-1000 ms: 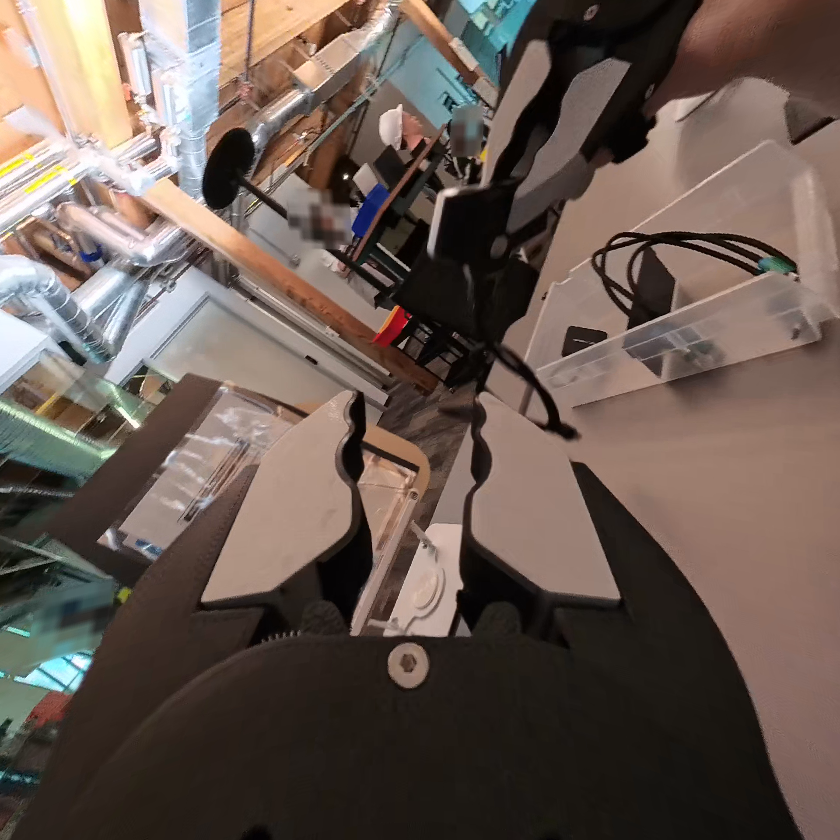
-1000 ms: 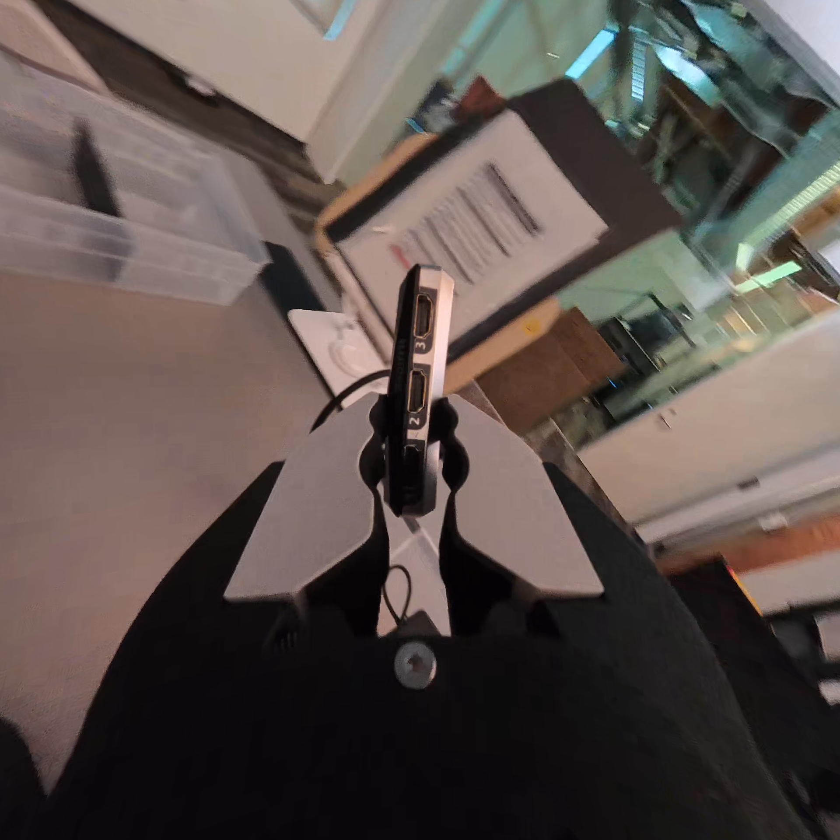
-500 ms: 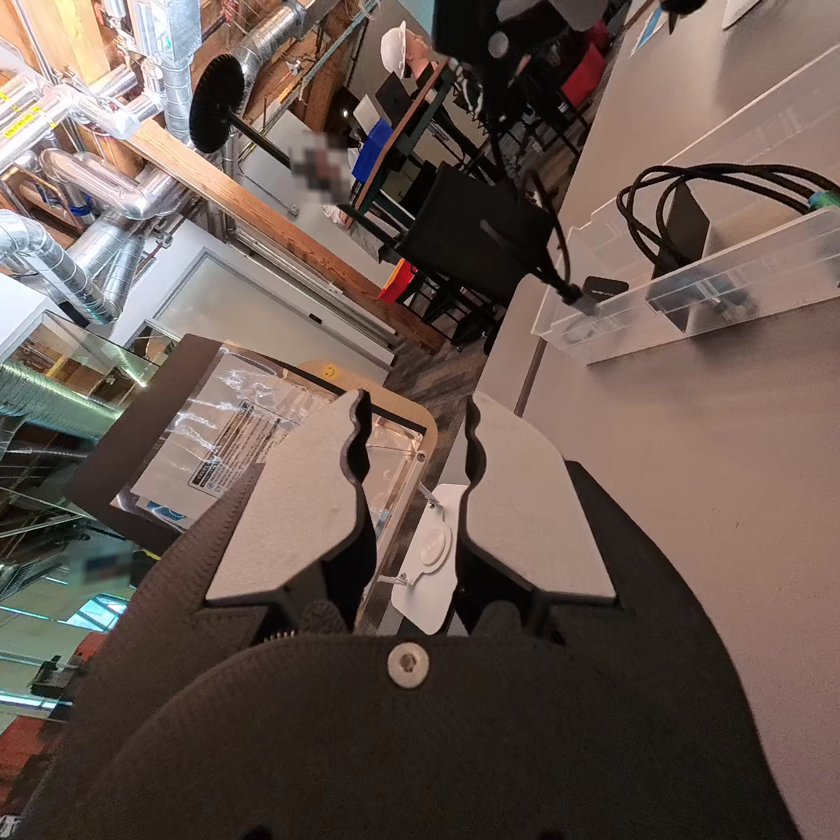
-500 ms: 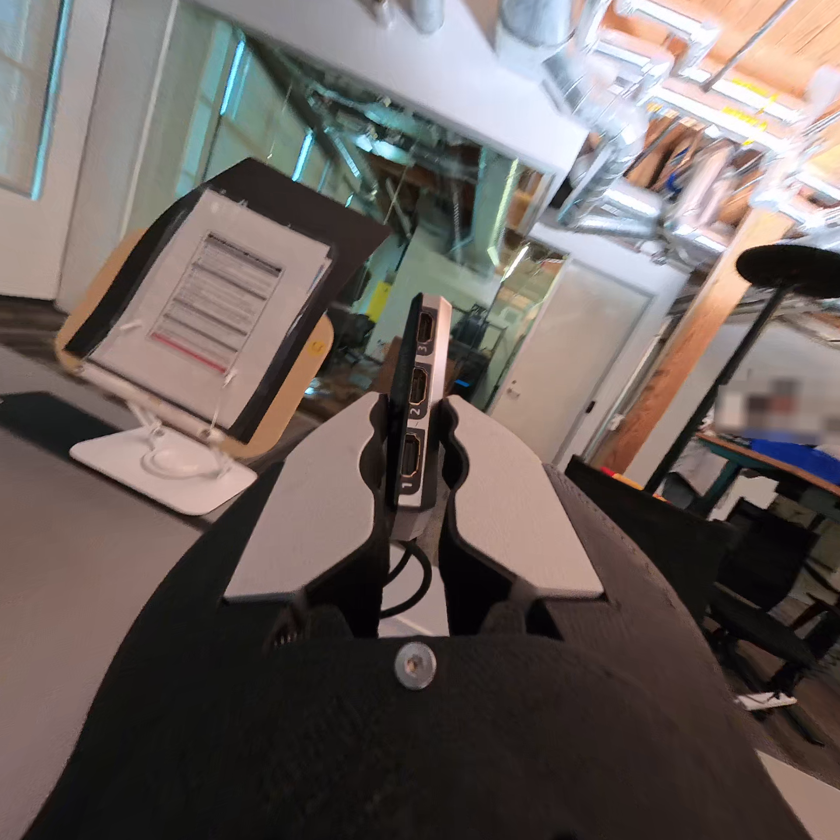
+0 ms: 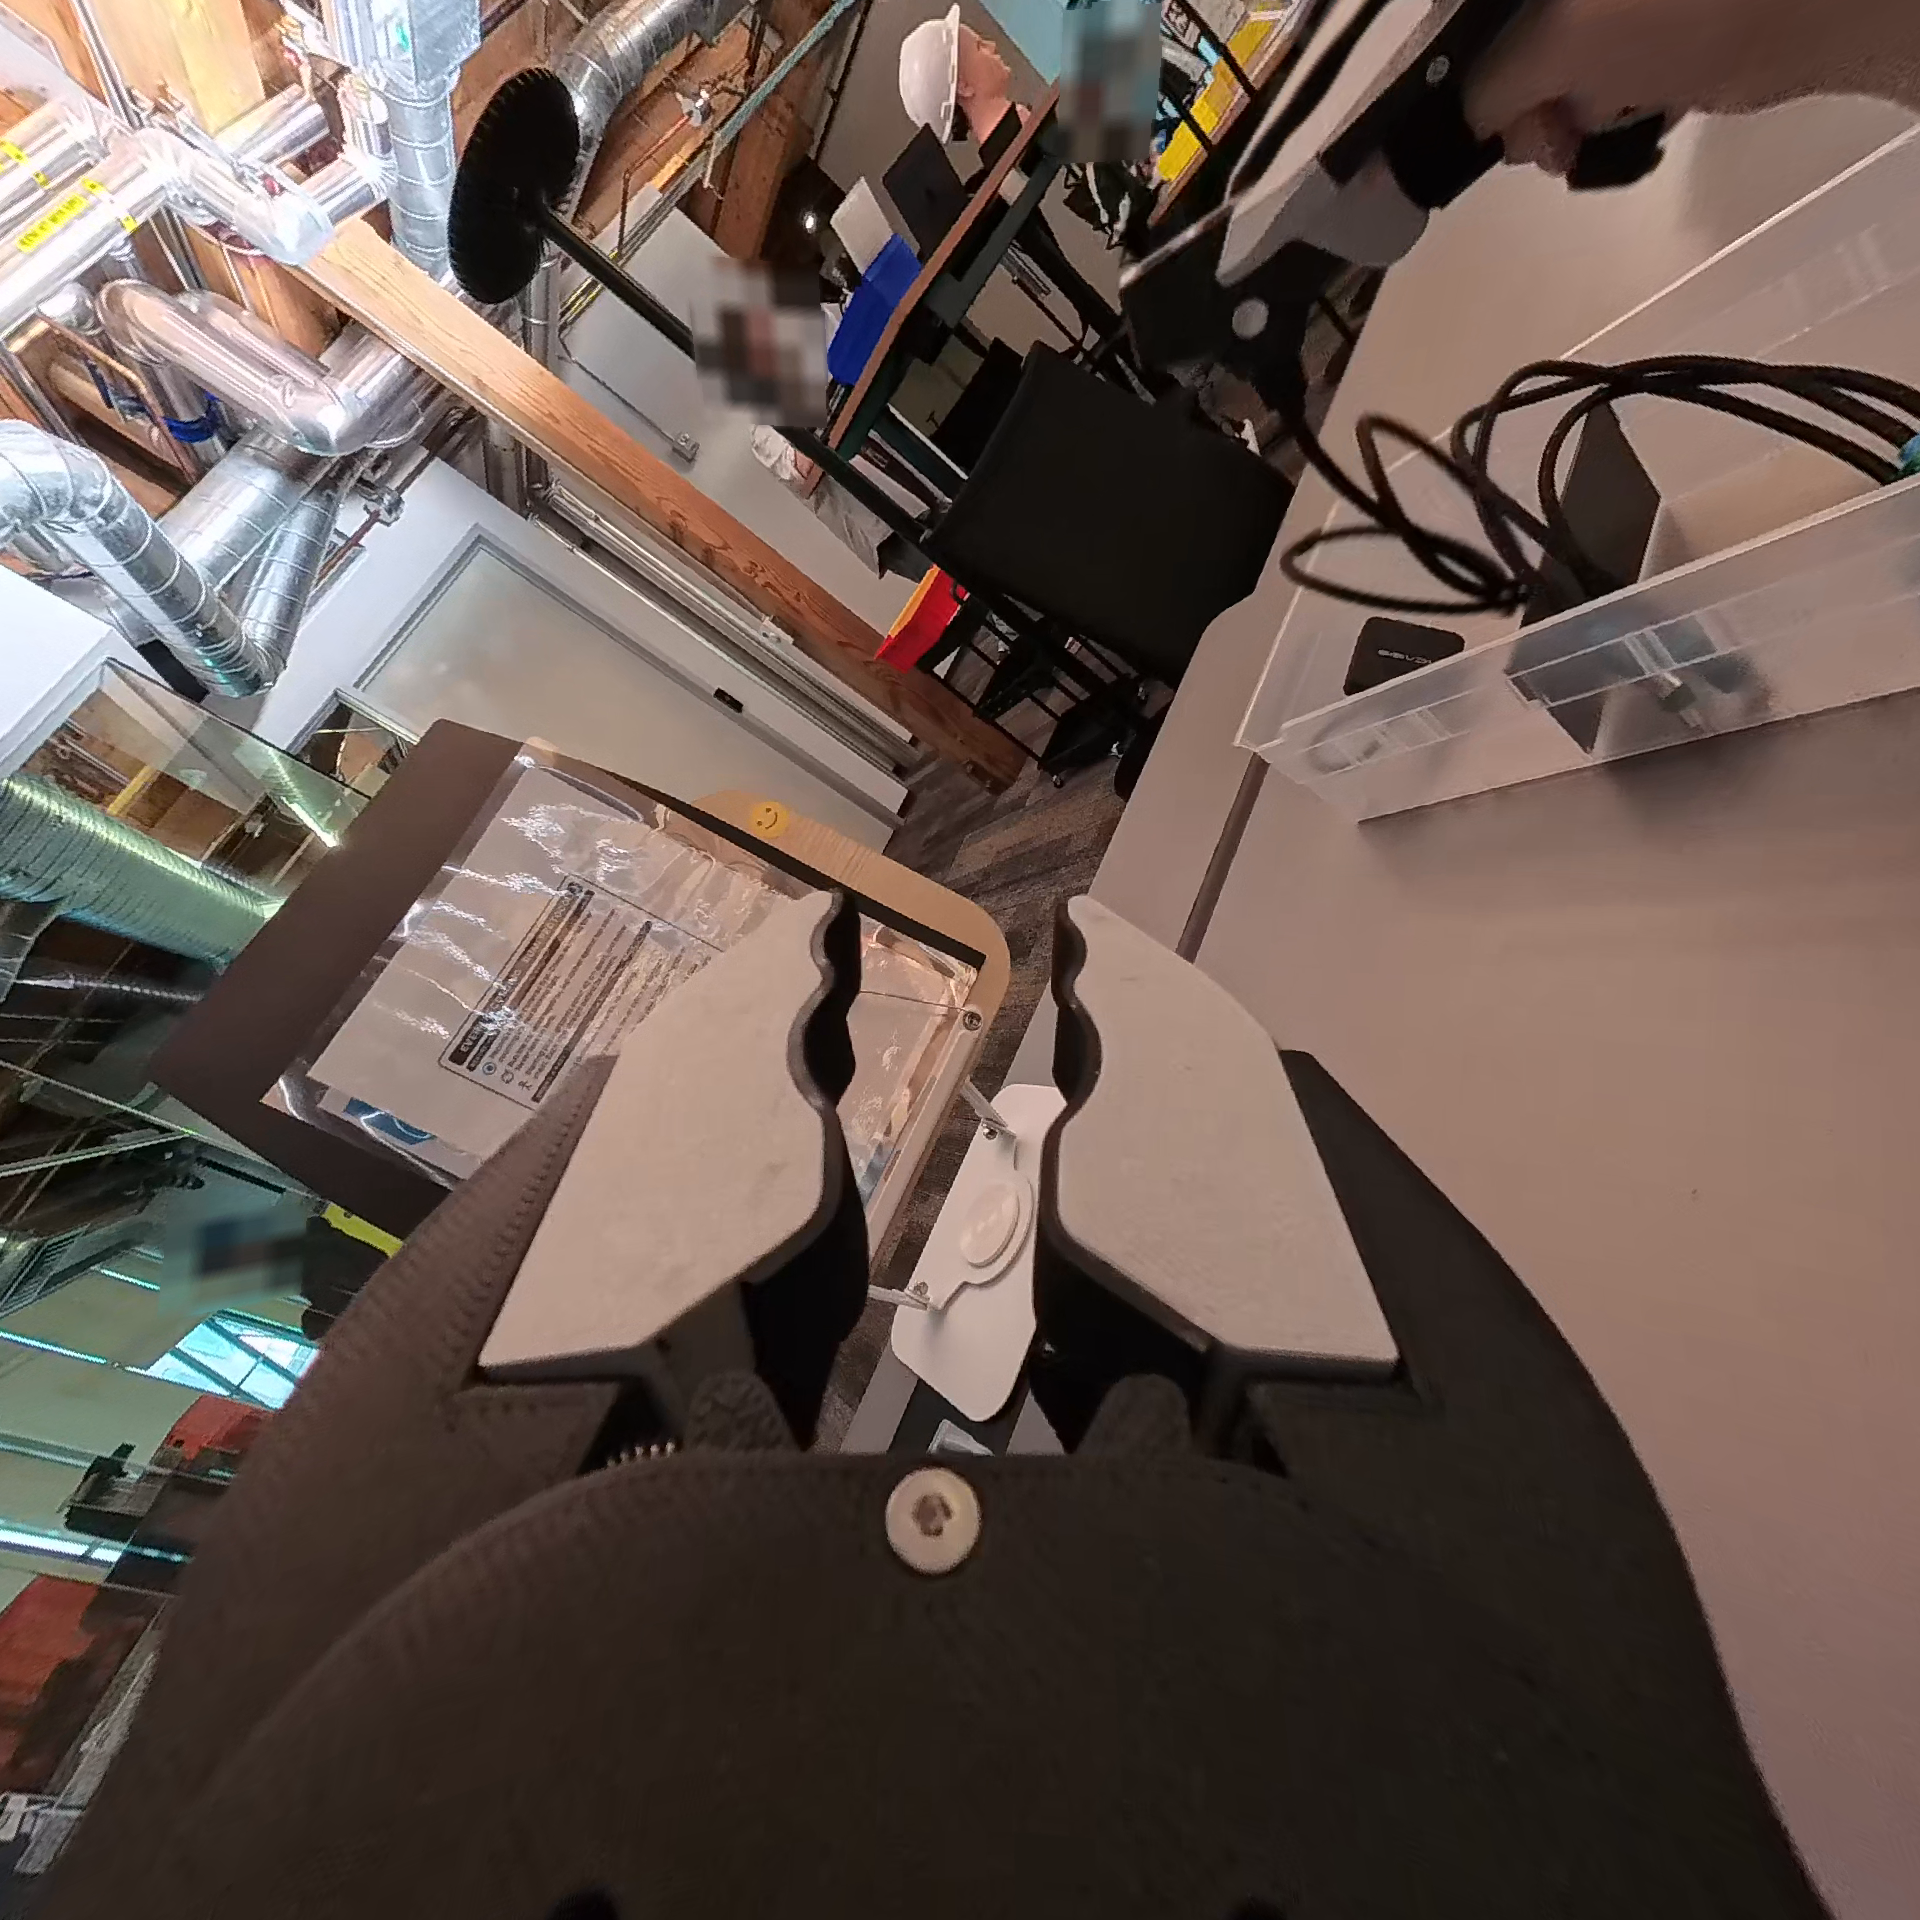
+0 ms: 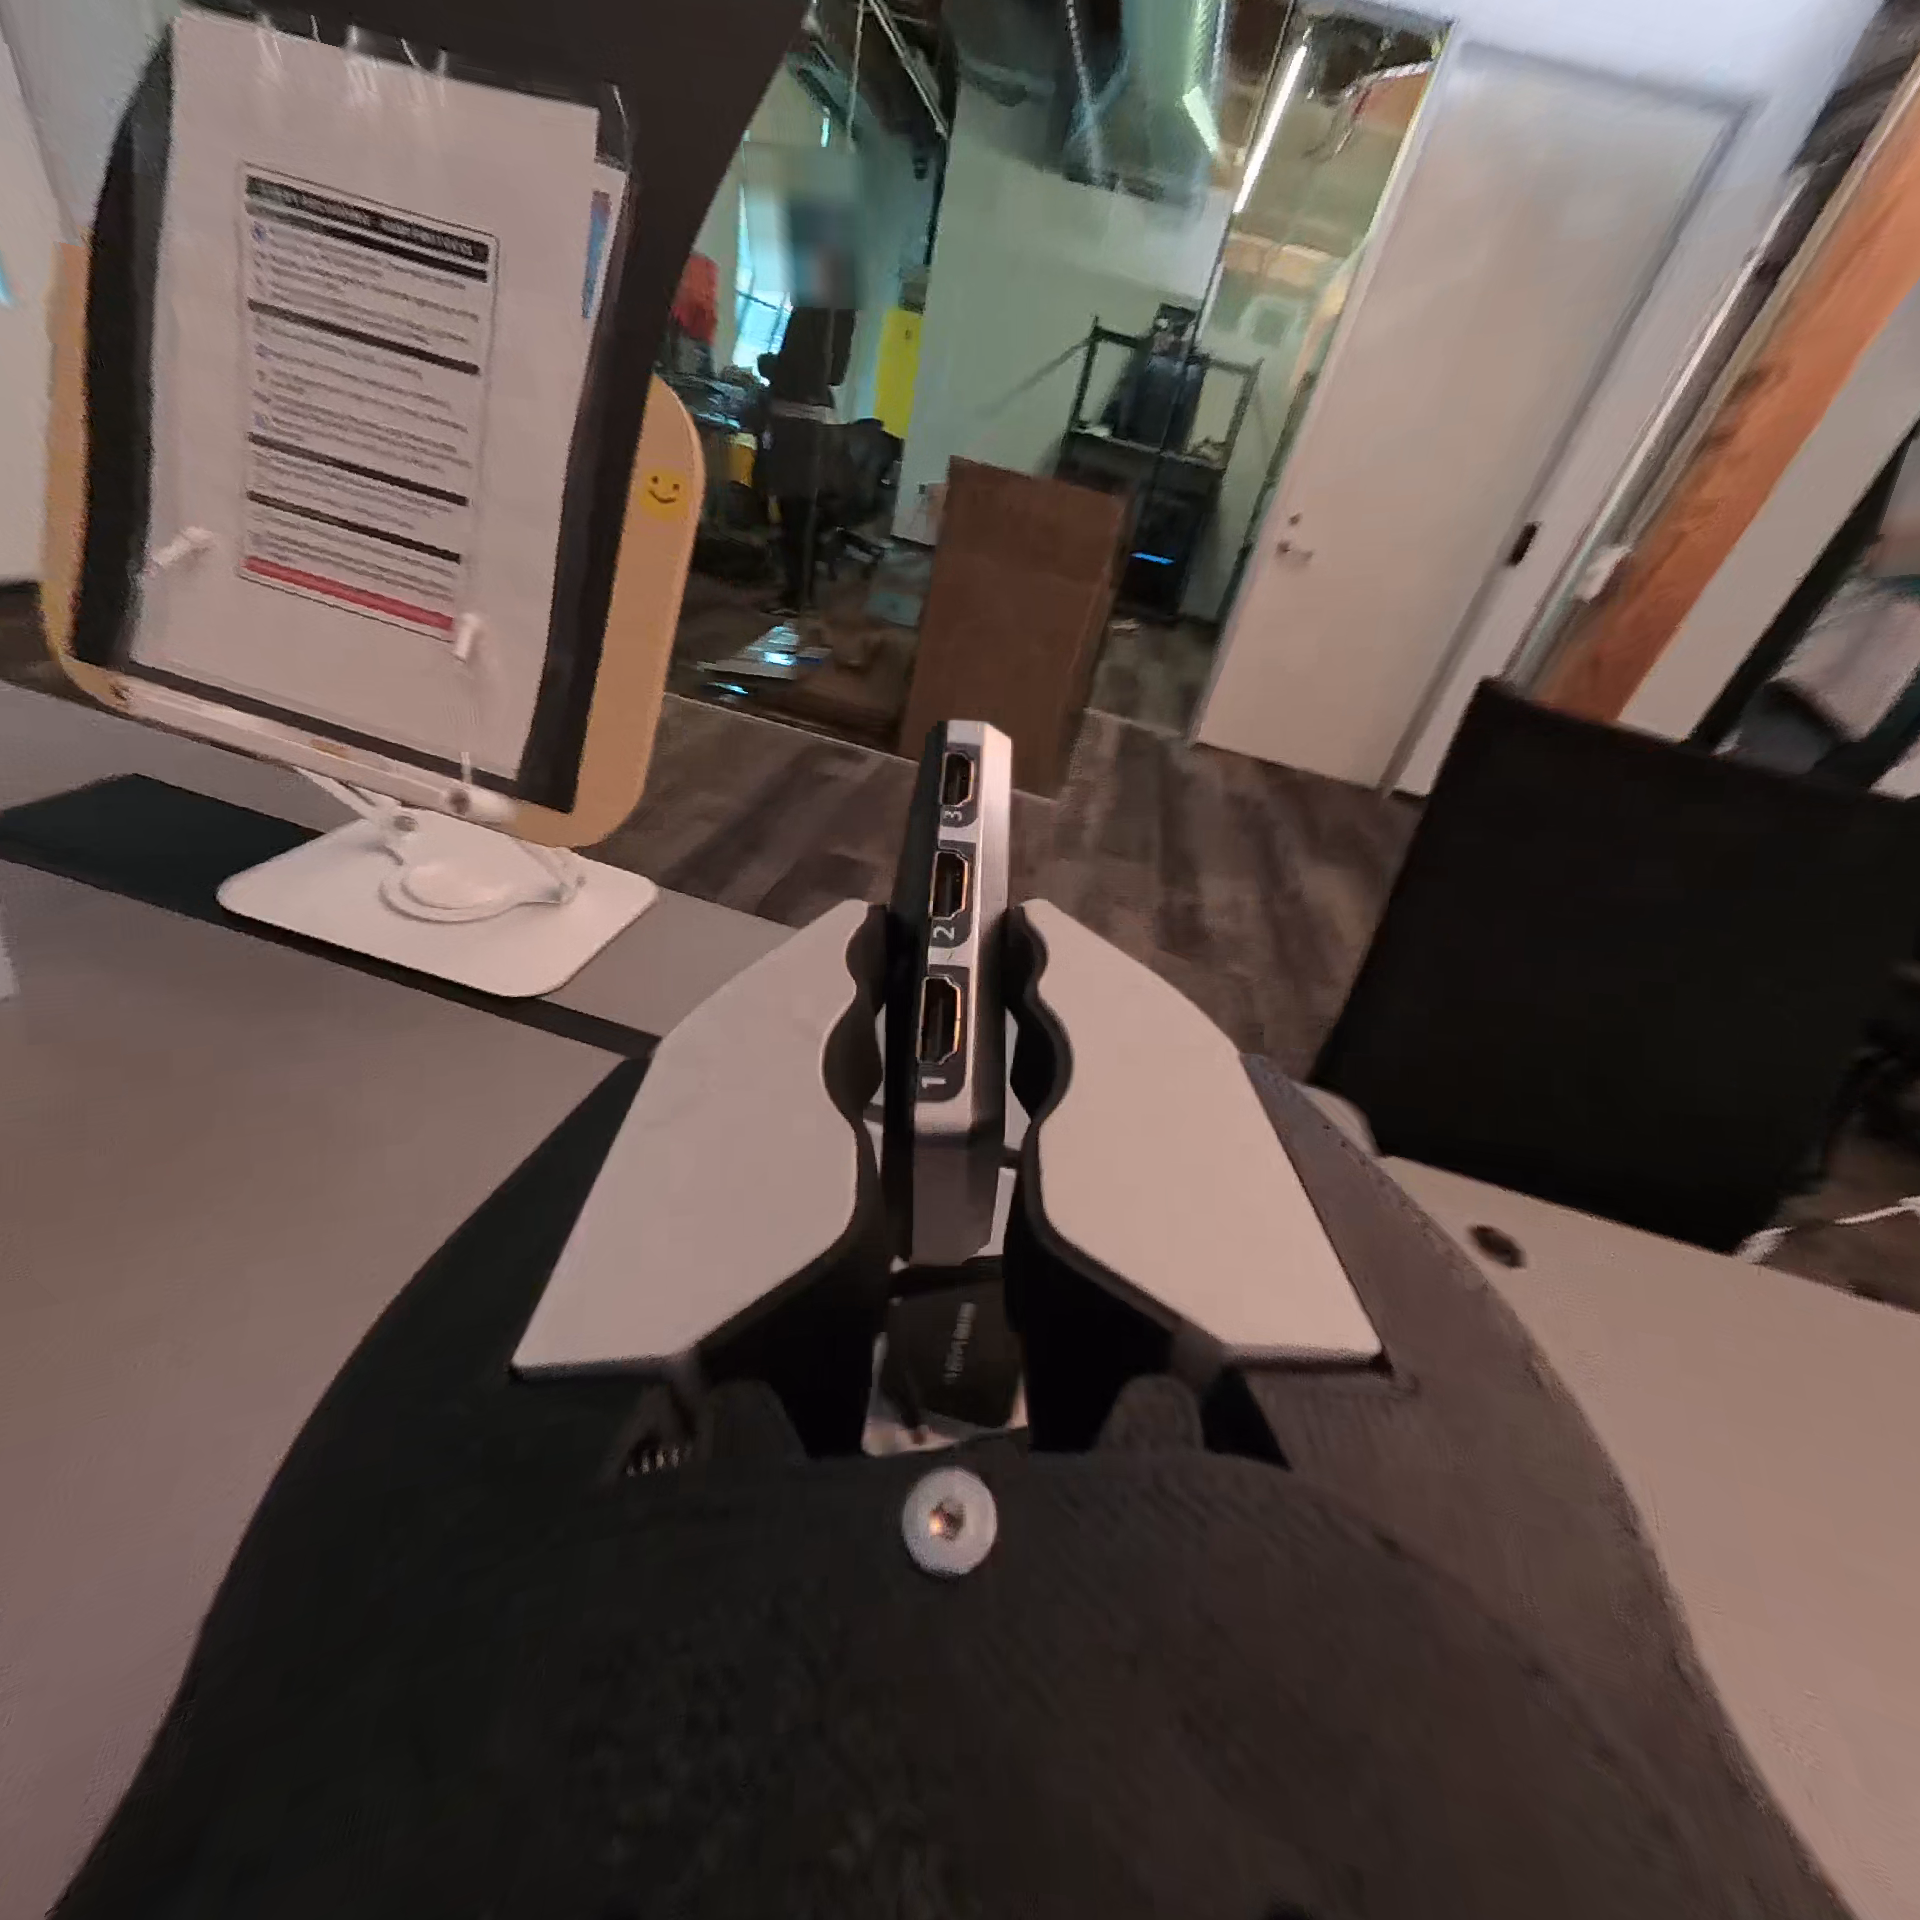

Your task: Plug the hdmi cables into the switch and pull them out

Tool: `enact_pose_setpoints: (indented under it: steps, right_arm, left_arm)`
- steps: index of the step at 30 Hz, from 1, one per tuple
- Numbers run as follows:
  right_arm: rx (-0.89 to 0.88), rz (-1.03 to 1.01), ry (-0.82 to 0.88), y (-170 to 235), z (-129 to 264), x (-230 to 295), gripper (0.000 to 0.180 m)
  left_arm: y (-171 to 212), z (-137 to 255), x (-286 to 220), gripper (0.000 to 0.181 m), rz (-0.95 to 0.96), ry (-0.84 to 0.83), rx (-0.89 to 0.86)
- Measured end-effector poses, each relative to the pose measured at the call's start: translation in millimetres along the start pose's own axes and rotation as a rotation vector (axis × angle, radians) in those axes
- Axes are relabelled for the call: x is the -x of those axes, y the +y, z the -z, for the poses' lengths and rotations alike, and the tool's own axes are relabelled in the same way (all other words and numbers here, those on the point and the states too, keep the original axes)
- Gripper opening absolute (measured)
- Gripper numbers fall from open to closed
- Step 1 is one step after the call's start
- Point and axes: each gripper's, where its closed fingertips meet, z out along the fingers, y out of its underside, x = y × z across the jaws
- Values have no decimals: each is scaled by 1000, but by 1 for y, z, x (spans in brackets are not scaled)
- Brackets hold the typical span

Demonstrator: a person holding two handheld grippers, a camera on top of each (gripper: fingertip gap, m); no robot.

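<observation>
sign stand [image 6: 436,914], clear bin [image 5: 1662,686], black chair [image 5: 1101,540]

An industrial-style office or workshop. Past the left jaws, bare silver ducts [image 5: 208,343] run among exposed wooden beams [image 5: 582,416] overhead. Farther off stand a workbench [image 5: 966,249] with blue bins and a black chair [image 5: 1101,520]. The grey counter [image 5: 1610,1091] to the right of those jaws carries a clear plastic bin [image 5: 1621,675] of coiled black cables. Ahead of the right jaws, a glass partition [image 6: 935,364] shows shelving and a cardboard box, beside a white door [image 6: 1455,416]. A framed notice on a white stand [image 6: 436,904] sits on the counter to the left.
</observation>
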Motion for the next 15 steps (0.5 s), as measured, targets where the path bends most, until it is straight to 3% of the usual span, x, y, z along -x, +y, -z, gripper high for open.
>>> enact_pose_setpoints:
  steps: [4,8,11,15]
  right_arm:
    - [87,-305,-156,33,-19,5,22]
    - [284,-516,-167,91,-30,-4,22]
    - [400,-596,-198,125,-35,-3,22]
    - [419,-568,-175,140,-39,-8,27]
  left_arm:
    - [2,-1,-1,34,-2,3,10]
    - [3,-2,-2,34,-4,6,20]
    - [3,-3,-3,34,-3,12,22]
    - [6,-5,-5,34,-8,23,37]
